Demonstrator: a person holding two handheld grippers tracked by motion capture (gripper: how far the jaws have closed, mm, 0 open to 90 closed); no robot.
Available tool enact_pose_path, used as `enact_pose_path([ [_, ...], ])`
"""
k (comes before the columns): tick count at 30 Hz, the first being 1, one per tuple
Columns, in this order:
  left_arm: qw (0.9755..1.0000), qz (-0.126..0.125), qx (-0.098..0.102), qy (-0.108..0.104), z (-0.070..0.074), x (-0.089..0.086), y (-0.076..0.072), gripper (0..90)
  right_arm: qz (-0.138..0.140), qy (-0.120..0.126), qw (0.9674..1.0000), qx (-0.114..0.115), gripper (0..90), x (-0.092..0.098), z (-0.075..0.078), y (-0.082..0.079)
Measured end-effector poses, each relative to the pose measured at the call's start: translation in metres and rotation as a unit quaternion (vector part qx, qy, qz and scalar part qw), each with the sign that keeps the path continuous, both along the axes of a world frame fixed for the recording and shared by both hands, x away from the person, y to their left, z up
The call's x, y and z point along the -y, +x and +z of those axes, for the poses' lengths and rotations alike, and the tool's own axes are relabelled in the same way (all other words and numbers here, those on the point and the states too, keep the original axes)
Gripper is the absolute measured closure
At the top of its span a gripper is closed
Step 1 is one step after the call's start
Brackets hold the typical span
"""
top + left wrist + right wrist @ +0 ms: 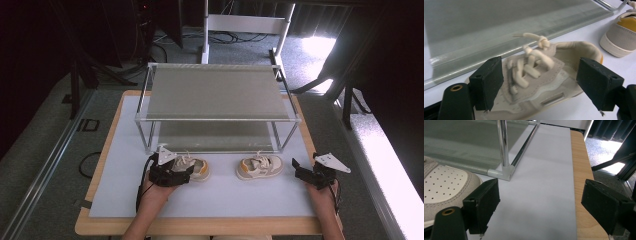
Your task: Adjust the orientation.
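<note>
Two small beige shoes with white laces and yellow lining stand on the white mat (pixel 225 195) in front of a metal rack. My left gripper (pixel 182 173) is at the left shoe (pixel 195 167). In the left gripper view its jaws (pixel 537 82) stand wide on either side of that shoe (pixel 536 72), toe end by one pad and heel end by the other, with no clear squeeze. The right shoe (pixel 260 167) sits apart, also at the upper right (pixel 621 35). My right gripper (pixel 300 172) rests open right of it, its jaws (pixel 539 202) over bare mat and the shoe's toe (pixel 441 187) beside the left pad.
A two-shelf chrome rack (pixel 215 92) stands behind the shoes; its lower shelf (pixel 499 30) and a corner post (pixel 503 145) are close to the grippers. The wooden table edge (pixel 581 182) runs just right of the mat, with floor and stand legs beyond.
</note>
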State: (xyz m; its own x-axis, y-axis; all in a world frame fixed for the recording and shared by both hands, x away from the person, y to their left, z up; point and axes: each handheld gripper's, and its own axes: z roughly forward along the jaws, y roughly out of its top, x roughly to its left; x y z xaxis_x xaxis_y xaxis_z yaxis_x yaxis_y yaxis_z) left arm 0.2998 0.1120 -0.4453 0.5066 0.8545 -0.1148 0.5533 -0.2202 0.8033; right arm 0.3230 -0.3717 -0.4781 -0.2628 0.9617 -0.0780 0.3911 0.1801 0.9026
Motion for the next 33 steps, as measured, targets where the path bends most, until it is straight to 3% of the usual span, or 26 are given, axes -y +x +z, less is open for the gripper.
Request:
enact_pose_path([
  [8,0.9992,0.028,0.006,0.027,0.0,0.009,0.002,29.5,-0.001,-0.002,1.0,-0.001,14.7,0.0,0.0,0.0],
  [18,0.9983,0.036,0.0,0.045,-0.003,0.015,0.007,31.3,-0.002,-0.005,1.0,-0.002,14.8,-0.001,0.0,0.0],
  [25,0.9974,0.031,0.02,0.061,-0.004,0.017,0.002,43.0,-0.003,-0.005,1.0,-0.001,14.8,-0.001,0.0,0.0],
  [26,0.997,0.03,0.031,0.064,-0.003,0.017,0.0,47.0,-0.003,-0.004,1.0,-0.001,14.8,-0.001,0.0,0.0],
  [28,0.996,0.02,0.041,0.078,-0.002,0.02,-0.004,60.8,-0.003,-0.003,1.0,-0.001,14.8,-0.001,0.0,0.0],
  [29,0.9945,0.015,0.047,0.092,-0.001,0.022,-0.005,63.0,-0.003,-0.003,1.0,-0.001,14.8,-0.001,0.0,0.0],
  [32,0.9935,-0.003,0.053,0.101,0.001,0.018,-0.005,65.0,-0.004,-0.003,1.0,-0.001,14.8,-0.001,0.0,0.0],
  [33,0.9916,-0.01,0.067,0.11,0.003,0.017,-0.006,66.6,-0.003,-0.004,1.0,0.0,14.8,-0.001,0.0,0.0],
])
